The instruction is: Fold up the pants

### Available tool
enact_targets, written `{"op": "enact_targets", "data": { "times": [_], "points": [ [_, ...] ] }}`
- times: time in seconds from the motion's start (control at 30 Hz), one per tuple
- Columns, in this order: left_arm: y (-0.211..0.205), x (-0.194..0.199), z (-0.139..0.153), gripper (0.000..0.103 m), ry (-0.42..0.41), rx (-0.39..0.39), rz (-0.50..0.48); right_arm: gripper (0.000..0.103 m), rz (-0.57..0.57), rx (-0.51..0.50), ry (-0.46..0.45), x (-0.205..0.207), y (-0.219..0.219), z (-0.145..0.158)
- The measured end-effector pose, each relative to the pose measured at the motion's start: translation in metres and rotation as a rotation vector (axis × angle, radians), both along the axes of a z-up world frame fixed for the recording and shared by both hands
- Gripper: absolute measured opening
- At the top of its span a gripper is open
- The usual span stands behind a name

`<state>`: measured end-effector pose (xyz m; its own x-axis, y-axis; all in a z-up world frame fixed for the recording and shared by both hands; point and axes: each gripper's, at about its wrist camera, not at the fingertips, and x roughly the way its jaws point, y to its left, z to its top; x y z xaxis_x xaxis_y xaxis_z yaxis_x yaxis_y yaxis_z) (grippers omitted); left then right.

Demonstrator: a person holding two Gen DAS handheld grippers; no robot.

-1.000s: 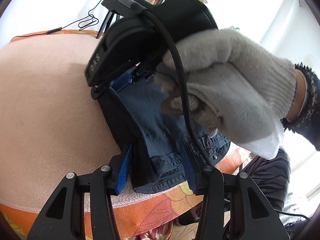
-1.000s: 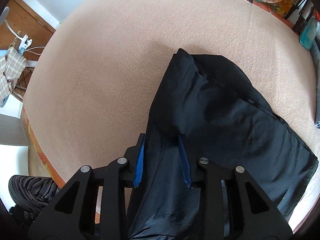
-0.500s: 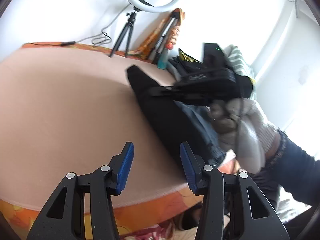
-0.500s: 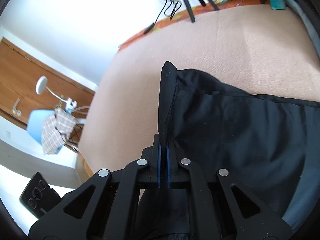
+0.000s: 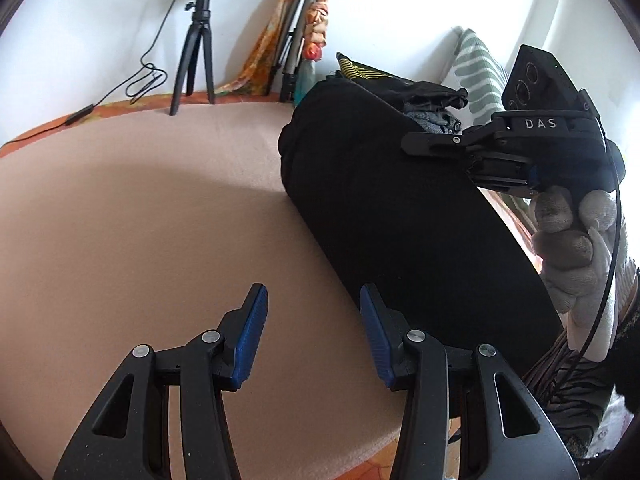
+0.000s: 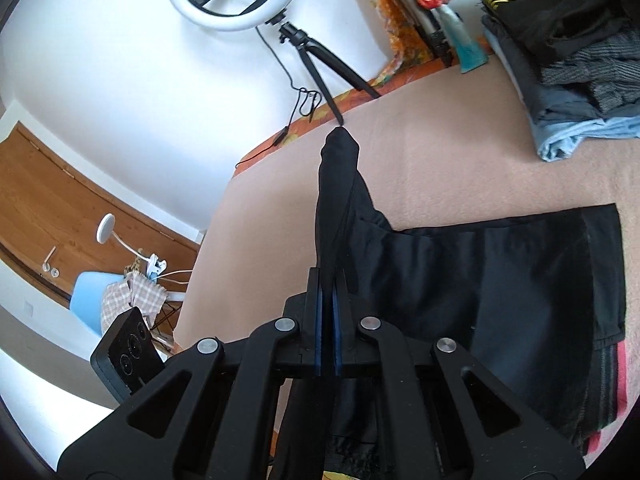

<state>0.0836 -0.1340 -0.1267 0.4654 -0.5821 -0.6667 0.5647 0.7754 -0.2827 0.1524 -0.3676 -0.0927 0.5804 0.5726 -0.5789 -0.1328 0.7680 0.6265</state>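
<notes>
The right gripper (image 6: 327, 312) is clamped on a raised edge of the black pants (image 6: 500, 280), which lie on the pink bed cover (image 5: 140, 220). The left gripper (image 5: 312, 332) is wide apart and holds nothing. To fold well, I think the lifted edge should travel level and land square on the lower layer, while the left gripper pins the cloth.

Bright daylight floods both views and the white wall (image 5: 400, 8) is overexposed; soft shadows, strong fisheye bending at edges, focus sharp.
</notes>
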Motion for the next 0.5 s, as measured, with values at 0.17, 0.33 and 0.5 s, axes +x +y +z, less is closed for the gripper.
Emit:
{"op": "enact_targets", "data": {
  "times": [0.17, 0.33, 0.5],
  "points": [
    [-0.031, 0.000, 0.001, 0.045, 0.000, -0.017, -0.064, 0.005, -0.076, -0.004, -0.005, -0.007, -0.049, 0.000],
    [-0.056, -0.007, 0.007, 0.045, -0.060, -0.004, -0.116, 0.005, -0.114, -0.030, 0.003, -0.014, -0.076, -0.007],
    [-0.068, -0.013, 0.006, 0.045, -0.081, 0.015, -0.146, 0.005, -0.134, -0.066, 0.003, -0.017, -0.095, -0.009]
  ]
}}
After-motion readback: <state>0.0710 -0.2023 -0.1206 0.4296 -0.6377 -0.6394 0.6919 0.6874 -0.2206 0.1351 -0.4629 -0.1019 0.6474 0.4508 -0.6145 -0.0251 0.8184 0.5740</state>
